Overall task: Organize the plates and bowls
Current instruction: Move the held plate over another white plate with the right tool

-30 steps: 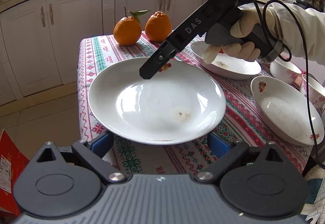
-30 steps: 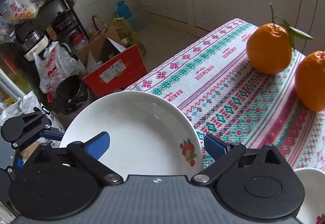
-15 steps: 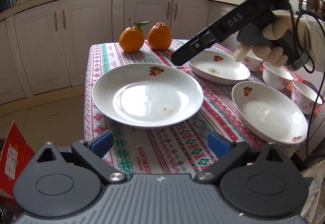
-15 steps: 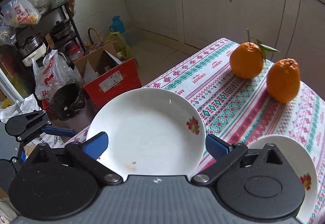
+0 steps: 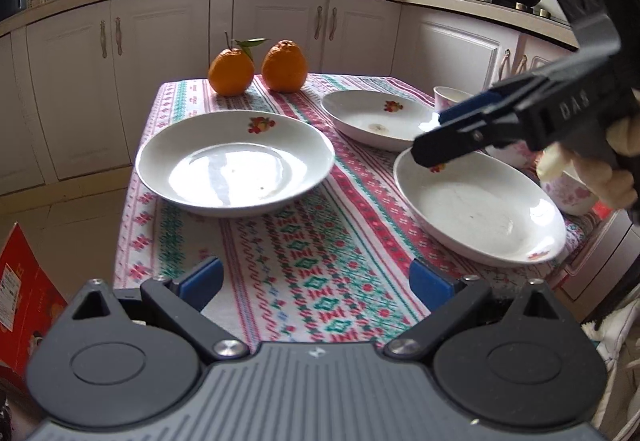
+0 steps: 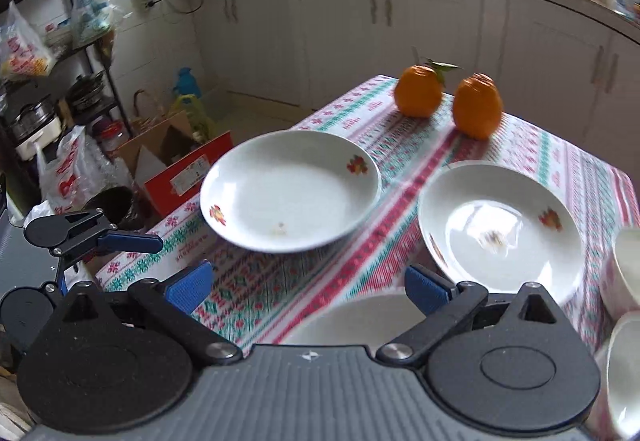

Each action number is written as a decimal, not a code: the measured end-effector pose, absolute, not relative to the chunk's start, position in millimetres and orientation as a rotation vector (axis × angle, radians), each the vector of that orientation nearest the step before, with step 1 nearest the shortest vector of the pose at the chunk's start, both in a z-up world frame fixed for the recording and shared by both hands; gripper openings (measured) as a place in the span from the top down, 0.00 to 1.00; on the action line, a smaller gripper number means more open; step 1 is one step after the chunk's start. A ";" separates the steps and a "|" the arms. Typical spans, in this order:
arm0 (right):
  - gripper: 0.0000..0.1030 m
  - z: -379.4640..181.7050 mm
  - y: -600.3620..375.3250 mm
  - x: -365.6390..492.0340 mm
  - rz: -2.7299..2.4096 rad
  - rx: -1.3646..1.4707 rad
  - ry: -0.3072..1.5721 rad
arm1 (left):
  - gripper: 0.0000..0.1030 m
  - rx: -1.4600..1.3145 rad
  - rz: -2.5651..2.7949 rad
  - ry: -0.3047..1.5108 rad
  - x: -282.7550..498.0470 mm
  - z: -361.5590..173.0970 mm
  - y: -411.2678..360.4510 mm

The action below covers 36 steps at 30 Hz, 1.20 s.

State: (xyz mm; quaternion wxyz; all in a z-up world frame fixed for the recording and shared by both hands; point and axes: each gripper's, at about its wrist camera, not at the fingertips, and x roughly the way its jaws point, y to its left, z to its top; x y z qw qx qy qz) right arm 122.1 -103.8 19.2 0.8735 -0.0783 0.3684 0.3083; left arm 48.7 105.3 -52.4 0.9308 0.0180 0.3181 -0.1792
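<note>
Nearest, the left tool [image 5: 316, 281] hangs released over bare patterned cloth at the counter's [image 5: 320, 281] front edge, its blue pads spread with nothing between them. Ahead and left lies the large plate [image 5: 236, 163]; to the right sits the near-right plate [image 5: 480, 205], with the right tool [image 5: 436, 145] hovering over its far rim, jaws also apart and empty. That tool is clearly the closer one to this plate, so a rim pinch there looks the likely next step. Behind it rests a third plate [image 5: 376, 119], with floral bowls [image 5: 568, 193] crowding the right edge. Farthest, two oranges [image 5: 256, 69] stand clear.
</note>
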 end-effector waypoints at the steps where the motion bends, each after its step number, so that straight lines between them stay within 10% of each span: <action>1: 0.00 16.5 -108.5 115.5 0.623 -0.160 0.769 | 0.04 0.040 -0.376 0.656 47.8 -53.7 102.0; 36: 0.00 0.4 -197.1 117.7 0.451 -0.079 0.899 | 0.04 0.238 -0.708 0.683 64.5 -78.8 11.4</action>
